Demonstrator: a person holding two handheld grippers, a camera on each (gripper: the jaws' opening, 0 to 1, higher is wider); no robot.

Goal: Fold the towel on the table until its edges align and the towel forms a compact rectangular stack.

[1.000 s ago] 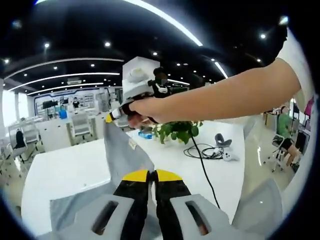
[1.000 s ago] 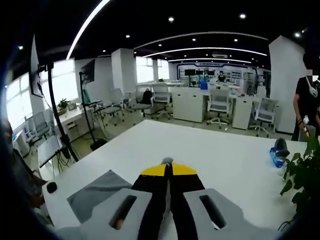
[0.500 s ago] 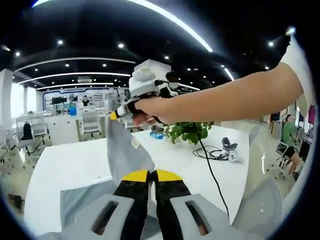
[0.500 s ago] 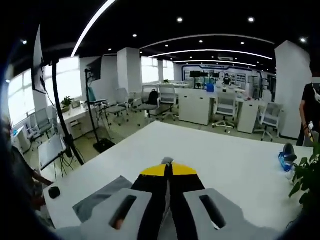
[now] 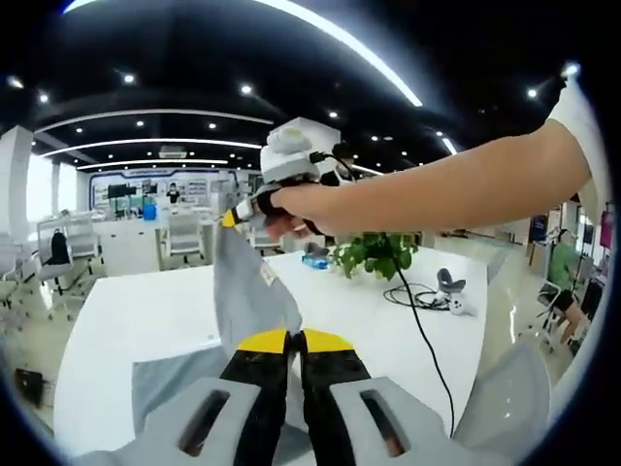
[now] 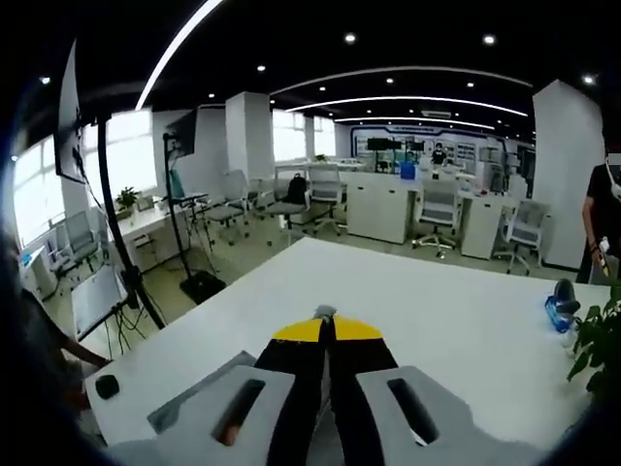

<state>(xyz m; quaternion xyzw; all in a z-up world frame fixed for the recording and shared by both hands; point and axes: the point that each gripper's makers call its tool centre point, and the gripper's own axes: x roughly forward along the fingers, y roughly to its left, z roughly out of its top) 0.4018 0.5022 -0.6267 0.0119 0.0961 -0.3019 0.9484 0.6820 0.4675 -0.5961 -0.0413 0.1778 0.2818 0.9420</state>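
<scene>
A grey towel [image 5: 243,296] is stretched upward between my two grippers over the white table [image 5: 126,311]. My left gripper [image 5: 291,338] is shut on the towel's near edge, its yellow tips pressed together. From there the cloth, with a small label, rises to my right gripper [image 5: 236,217], which a person's hand holds above the table, shut on a corner. More towel lies flat on the table [image 5: 170,374]. In the right gripper view my right gripper [image 6: 325,325] has a tuft of towel at its tips, and a strip of towel [image 6: 199,393] shows at lower left.
A potted plant [image 5: 374,254], a black cable [image 5: 422,320] and a white controller [image 5: 451,296] sit on the table's far right. A blue object [image 6: 558,311] stands near the plant. A black stand [image 6: 121,243] and a small black object [image 6: 107,385] are by the table's left edge.
The right gripper with its towel corner has shifted slightly right and up in the left gripper view. In the right gripper view the flat grey patch has narrowed to a strip.
</scene>
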